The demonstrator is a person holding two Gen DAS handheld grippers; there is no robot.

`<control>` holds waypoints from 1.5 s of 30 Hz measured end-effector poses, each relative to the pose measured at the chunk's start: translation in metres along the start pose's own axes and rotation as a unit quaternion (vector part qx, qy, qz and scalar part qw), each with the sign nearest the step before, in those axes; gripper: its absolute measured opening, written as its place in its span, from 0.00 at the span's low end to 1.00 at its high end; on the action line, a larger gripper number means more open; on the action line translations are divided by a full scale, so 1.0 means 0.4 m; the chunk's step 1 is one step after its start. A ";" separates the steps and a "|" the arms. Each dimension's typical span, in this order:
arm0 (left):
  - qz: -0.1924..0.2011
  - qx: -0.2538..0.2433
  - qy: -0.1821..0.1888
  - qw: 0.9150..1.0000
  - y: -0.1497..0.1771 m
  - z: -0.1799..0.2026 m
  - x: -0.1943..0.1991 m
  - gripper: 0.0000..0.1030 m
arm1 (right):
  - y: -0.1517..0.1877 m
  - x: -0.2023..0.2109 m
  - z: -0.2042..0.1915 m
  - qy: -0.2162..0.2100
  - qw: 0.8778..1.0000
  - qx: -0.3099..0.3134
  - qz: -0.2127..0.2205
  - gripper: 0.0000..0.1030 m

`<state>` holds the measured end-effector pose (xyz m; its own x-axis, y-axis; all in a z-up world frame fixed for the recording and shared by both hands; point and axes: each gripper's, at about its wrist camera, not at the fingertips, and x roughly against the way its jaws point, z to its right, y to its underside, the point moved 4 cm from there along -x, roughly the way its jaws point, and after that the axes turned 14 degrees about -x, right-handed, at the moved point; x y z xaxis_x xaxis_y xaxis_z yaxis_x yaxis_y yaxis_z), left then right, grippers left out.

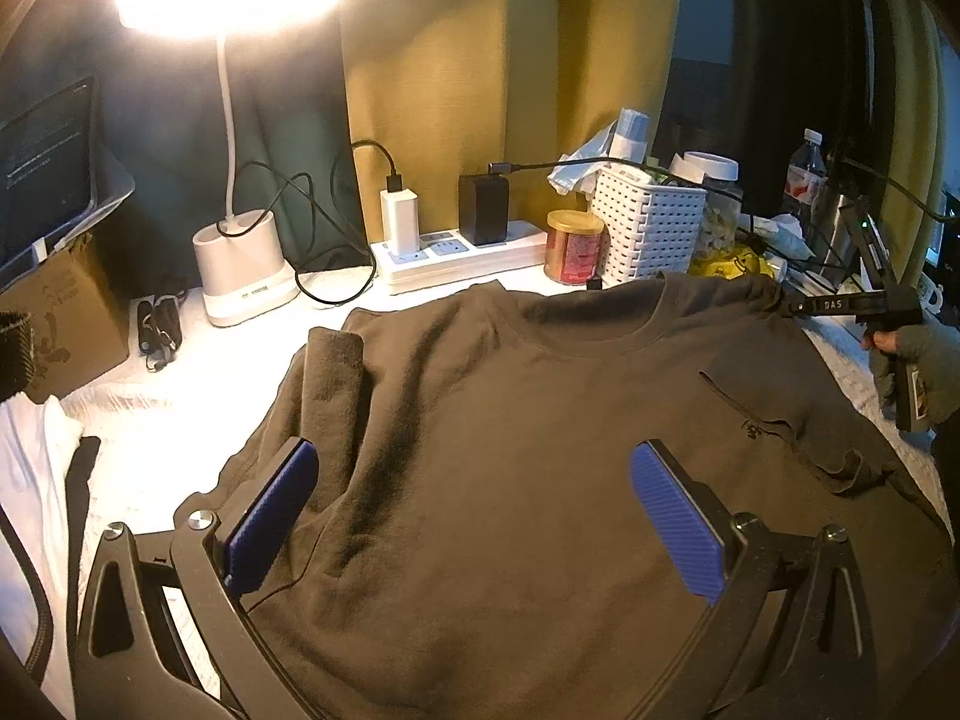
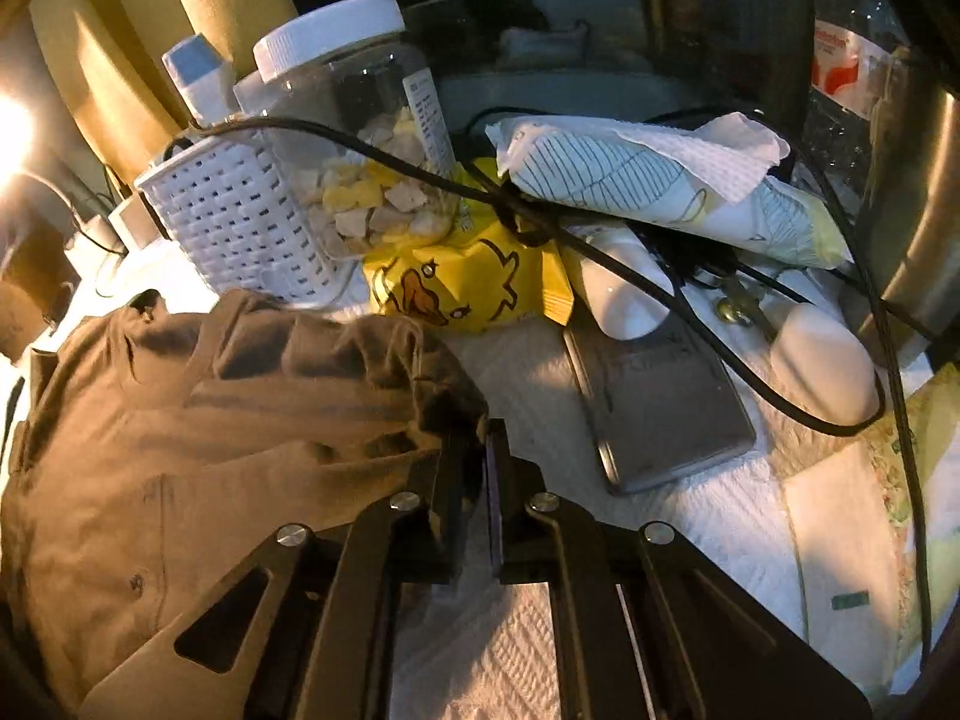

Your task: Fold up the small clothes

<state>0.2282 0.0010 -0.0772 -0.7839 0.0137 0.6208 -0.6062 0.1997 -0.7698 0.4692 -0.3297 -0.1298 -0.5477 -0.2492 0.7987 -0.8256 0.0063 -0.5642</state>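
Left tongs (image 1: 474, 516) spread wide apart, blue pads (image 1: 273, 516) hovering over the chest of a brown sweatshirt (image 1: 540, 450), gripping nothing. Right tongs (image 2: 474, 450) pressed together, clamped on a bunched shoulder edge of the sweatshirt (image 2: 180, 420). Sweatshirt spread flat, front up, collar pointing toward the back wall, on a worktop (image 1: 180, 408) covered in white textured cloth. Behind the collar, a white power strip (image 1: 456, 255) with chargers plugged in, a lit desk lamp (image 1: 240, 264), a red tin (image 1: 575, 246), a white woven basket (image 1: 654, 228). Near the right tongs, a clear jar (image 2: 360, 138) with a white lid, a yellow duck-print packet (image 2: 456, 282), a grey phone (image 2: 660, 408), black cables (image 2: 660, 294), paper tissue, a water bottle (image 2: 852, 54). Yellow curtains (image 1: 450, 60) along the back.
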 end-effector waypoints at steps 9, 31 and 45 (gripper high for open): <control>0.018 -0.002 0.005 1.000 -0.005 0.009 0.042 0.99 | 0.094 0.131 -0.016 0.024 0.999 0.016 0.017 0.53; 0.044 0.019 -0.017 0.999 0.101 -0.095 0.179 0.99 | 0.434 0.264 -0.182 0.080 0.991 0.103 -0.016 0.53; 0.006 0.005 0.006 1.000 0.119 -0.257 0.064 0.86 | 0.389 0.335 -0.243 0.070 0.995 0.055 0.037 0.53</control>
<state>0.1930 0.1115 -0.0825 -0.7891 0.0274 0.6136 -0.5987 0.1892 -0.7783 0.2542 -0.2679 -0.0902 -0.6267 -0.1148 0.7708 -0.7663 -0.0890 -0.6363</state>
